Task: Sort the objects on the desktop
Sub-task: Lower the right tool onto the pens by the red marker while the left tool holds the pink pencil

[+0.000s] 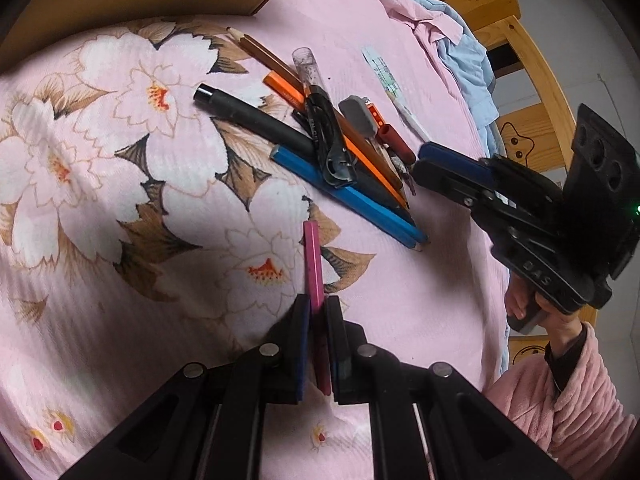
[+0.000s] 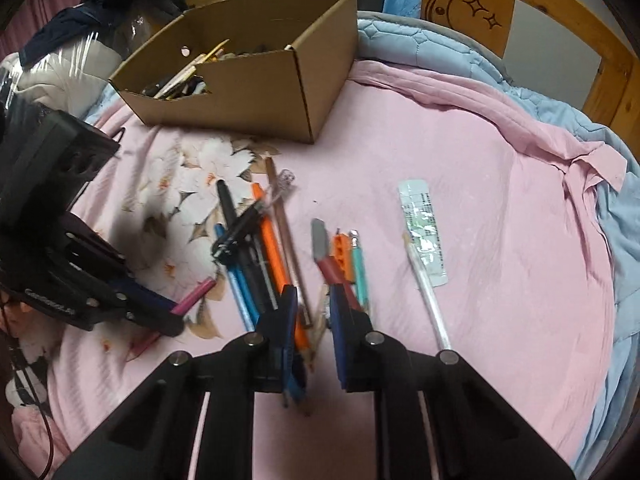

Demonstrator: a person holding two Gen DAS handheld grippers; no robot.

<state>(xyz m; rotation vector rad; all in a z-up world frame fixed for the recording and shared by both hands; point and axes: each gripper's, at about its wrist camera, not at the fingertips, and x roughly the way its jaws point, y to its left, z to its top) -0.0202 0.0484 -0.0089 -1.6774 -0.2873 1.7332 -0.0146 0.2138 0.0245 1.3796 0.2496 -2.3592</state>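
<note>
My left gripper (image 1: 318, 306) is shut on a pink pencil (image 1: 314, 264), held above the pink flowered sheet; it also shows in the right wrist view (image 2: 196, 294). A pile of pens and pencils (image 1: 332, 152) lies ahead: blue pencils, an orange pencil, a brown pencil, a black marker, a grey eraser. My right gripper (image 2: 314, 300) is open, hovering just over the near end of that pile (image 2: 264, 248), and shows at the right in the left wrist view (image 1: 424, 160). A cardboard box (image 2: 256, 80) with several pens inside stands beyond the pile.
A white pen (image 2: 426, 292) and a clear plastic wrapper (image 2: 424, 232) lie right of the pile. A blue quilt (image 2: 580, 128) and a wooden bed rail (image 2: 560, 12) bound the far side. Clothes and bags (image 2: 68, 48) are heaped at the left.
</note>
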